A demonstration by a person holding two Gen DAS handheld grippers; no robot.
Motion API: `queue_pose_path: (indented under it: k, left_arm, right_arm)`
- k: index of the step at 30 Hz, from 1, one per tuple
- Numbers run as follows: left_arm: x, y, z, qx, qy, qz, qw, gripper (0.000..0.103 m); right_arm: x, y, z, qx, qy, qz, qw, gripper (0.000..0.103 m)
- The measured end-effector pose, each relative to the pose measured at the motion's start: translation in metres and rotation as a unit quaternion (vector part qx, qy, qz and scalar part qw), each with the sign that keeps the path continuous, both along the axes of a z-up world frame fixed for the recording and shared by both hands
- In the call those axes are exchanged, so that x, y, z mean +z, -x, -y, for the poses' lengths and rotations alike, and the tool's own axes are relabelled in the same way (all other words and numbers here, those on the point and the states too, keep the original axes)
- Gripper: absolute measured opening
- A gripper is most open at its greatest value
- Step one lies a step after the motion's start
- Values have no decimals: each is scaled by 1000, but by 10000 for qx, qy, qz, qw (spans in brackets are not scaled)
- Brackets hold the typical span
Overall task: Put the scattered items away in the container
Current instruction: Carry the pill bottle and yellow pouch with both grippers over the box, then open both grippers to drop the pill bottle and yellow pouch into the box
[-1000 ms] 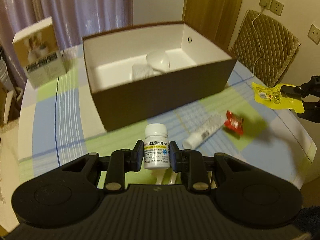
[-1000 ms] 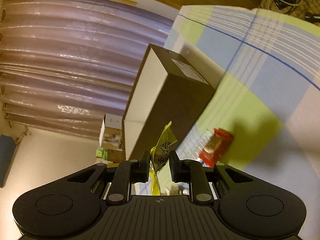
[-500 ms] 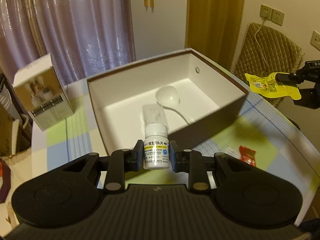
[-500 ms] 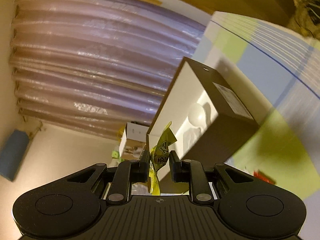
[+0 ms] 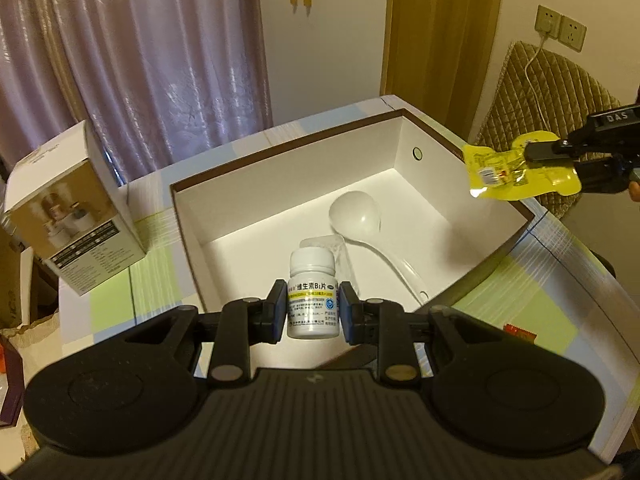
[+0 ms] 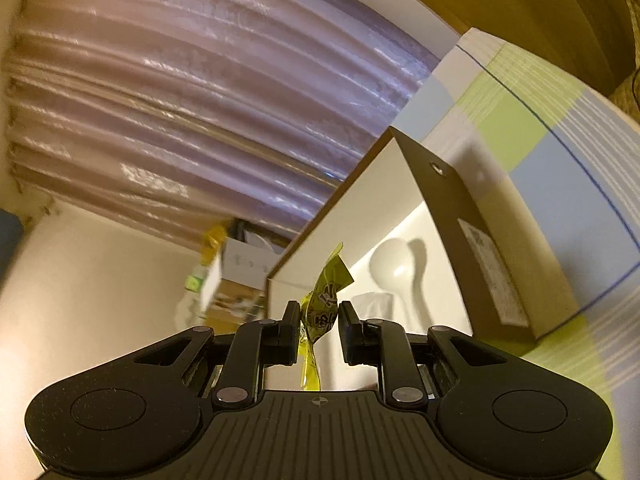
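Note:
My left gripper is shut on a white pill bottle with a yellow-banded label, held upright over the near part of the open brown box. Inside the box lie a white spoon and a clear plastic packet. At the box's right rim my right gripper is shut on a yellow sachet, held in the air. The right wrist view shows that sachet between the fingers of the right gripper, with the box and spoon beyond.
A small red packet lies on the checked tablecloth to the right of the box. A printed carton stands at the table's left. A quilted chair back is behind the right corner, and curtains hang behind the table.
My left gripper has risen and moved forward with the bottle, from in front of the box to over it. The right gripper has carried the sachet up to the box's right rim.

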State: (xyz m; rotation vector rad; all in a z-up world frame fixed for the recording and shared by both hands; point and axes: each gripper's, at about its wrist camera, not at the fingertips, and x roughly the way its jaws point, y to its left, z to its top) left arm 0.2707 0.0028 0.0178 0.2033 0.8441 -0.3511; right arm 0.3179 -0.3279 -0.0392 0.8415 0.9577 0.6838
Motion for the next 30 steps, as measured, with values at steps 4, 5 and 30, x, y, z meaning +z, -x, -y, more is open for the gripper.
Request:
queue_pose_path:
  k: [4,5,30]
  left_arm:
    - [-8,-21,4,-1,-127,-139,9998,22]
    - [-10,-26,4,-3,-152,-187,9997,22]
    - [-79,-94,11,289,-535,-894,9941,22]
  right_arm:
    - [-4,-13,-14,57,385,-36,9992,22]
    - [-5,-16,-18,51,478,-60,9988,22]
    - [-27,-45,-118,413,3313,1068,9366,22]
